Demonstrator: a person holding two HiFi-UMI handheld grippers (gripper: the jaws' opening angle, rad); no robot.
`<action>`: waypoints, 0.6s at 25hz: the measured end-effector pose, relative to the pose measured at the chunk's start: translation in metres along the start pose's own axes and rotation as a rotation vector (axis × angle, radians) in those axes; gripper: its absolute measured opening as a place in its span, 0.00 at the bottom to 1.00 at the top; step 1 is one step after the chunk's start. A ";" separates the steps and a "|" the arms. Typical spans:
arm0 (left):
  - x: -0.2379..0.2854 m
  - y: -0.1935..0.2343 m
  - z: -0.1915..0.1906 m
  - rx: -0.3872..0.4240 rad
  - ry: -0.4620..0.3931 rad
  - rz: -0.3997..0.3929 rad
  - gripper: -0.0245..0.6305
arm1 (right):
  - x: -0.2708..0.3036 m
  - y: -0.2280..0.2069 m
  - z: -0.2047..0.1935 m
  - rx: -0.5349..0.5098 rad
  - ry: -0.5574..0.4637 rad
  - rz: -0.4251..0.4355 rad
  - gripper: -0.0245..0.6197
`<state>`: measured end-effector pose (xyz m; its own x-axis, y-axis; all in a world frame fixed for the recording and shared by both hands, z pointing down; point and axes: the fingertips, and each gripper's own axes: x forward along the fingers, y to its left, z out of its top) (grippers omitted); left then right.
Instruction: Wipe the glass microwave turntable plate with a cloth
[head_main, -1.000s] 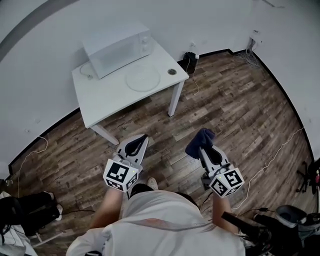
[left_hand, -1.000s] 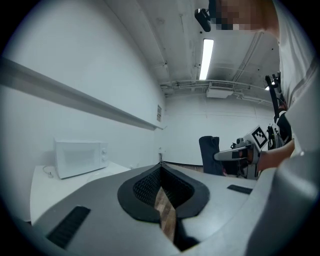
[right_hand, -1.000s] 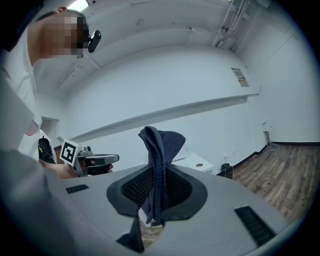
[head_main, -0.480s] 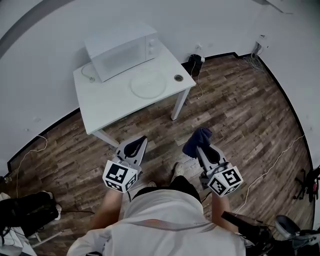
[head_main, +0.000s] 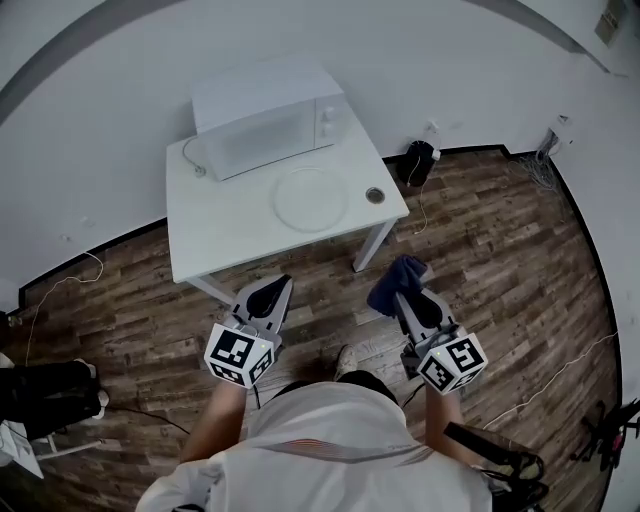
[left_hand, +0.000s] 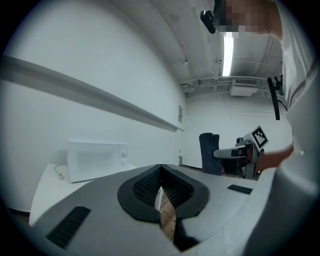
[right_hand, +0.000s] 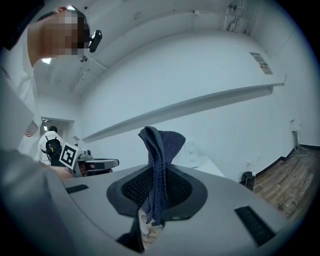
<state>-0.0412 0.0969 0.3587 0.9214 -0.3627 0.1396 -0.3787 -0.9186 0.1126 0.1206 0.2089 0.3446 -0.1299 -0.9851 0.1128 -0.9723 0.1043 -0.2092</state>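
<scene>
The clear glass turntable plate (head_main: 311, 198) lies flat on the white table (head_main: 230, 225), just in front of the white microwave (head_main: 268, 118). My right gripper (head_main: 402, 287) is shut on a dark blue cloth (head_main: 398, 278), which stands up from the jaws in the right gripper view (right_hand: 161, 150). My left gripper (head_main: 271, 292) is shut with nothing in it; its jaws meet in the left gripper view (left_hand: 161, 185). Both grippers hang over the wooden floor, short of the table's near edge.
A small round metal piece (head_main: 374, 195) sits on the table right of the plate. A white cable (head_main: 192, 160) lies left of the microwave. A black box (head_main: 421, 160) with cords stands by the wall right of the table. Bags (head_main: 45, 395) lie at the far left.
The table, microwave and plate have shifted down and right in the head view, closer to me. Both grippers keep their pose, the cloth still held in the right one.
</scene>
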 end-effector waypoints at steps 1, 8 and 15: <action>0.009 0.001 0.002 -0.002 0.000 0.013 0.05 | 0.005 -0.009 0.002 -0.001 0.003 0.015 0.13; 0.056 -0.001 0.013 0.002 0.001 0.121 0.05 | 0.037 -0.065 0.016 0.002 0.026 0.136 0.13; 0.077 0.006 0.012 -0.006 0.023 0.233 0.05 | 0.070 -0.094 0.019 0.014 0.039 0.258 0.13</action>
<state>0.0285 0.0612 0.3583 0.8069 -0.5610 0.1852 -0.5814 -0.8096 0.0805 0.2067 0.1278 0.3536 -0.3809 -0.9201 0.0910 -0.9033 0.3492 -0.2492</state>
